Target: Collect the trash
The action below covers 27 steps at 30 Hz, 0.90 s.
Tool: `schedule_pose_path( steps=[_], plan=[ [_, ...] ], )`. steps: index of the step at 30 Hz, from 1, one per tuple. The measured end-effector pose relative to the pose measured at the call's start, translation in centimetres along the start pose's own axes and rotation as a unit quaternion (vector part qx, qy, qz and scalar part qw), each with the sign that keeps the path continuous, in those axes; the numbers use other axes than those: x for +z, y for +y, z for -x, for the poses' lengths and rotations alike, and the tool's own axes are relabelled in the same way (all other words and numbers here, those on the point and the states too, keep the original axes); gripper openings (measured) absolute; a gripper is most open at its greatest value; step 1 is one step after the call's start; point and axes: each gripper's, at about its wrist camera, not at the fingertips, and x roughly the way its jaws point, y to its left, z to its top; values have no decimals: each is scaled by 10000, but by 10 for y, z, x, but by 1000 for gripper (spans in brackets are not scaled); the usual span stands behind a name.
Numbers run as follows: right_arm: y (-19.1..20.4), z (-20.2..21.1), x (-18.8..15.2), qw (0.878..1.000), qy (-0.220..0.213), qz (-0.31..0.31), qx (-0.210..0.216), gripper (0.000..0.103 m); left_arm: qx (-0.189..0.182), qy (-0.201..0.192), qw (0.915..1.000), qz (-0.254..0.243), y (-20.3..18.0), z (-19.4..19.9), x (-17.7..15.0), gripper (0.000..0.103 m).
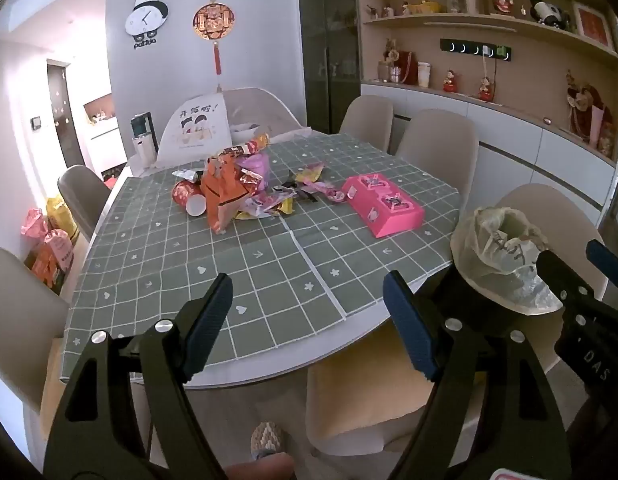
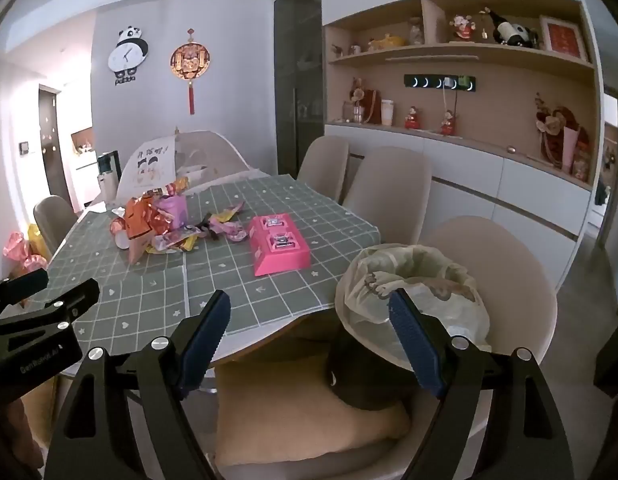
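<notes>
A heap of wrappers (image 1: pixel 233 184) is lying far across the table (image 1: pixel 269 272), with a pink box (image 1: pixel 383 204) sitting just to its right. A lined bin (image 2: pixel 413 300) is standing on a chair at the near right corner. Chairs (image 1: pixel 437 148) are lining the table's right side. Both the left claw (image 1: pixel 307 312) and the right claw (image 2: pixel 309 332) are hanging spread and empty over the near edge.

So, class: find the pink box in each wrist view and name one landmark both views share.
Left wrist: pink box lies right of centre on the table, right of the wrapper pile.
Right wrist: pink box lies near centre, again right of the pile.
Shared landmark: panda clock on the wall.
</notes>
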Motion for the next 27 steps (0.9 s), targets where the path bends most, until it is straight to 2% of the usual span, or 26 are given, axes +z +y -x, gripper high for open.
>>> schedule_pose_path(
  steps=[27],
  plan=[
    [-5,4,2,9999,-59,-89,-12,78,2,20,10000,-37,-1,-1,-1,74]
  ],
)
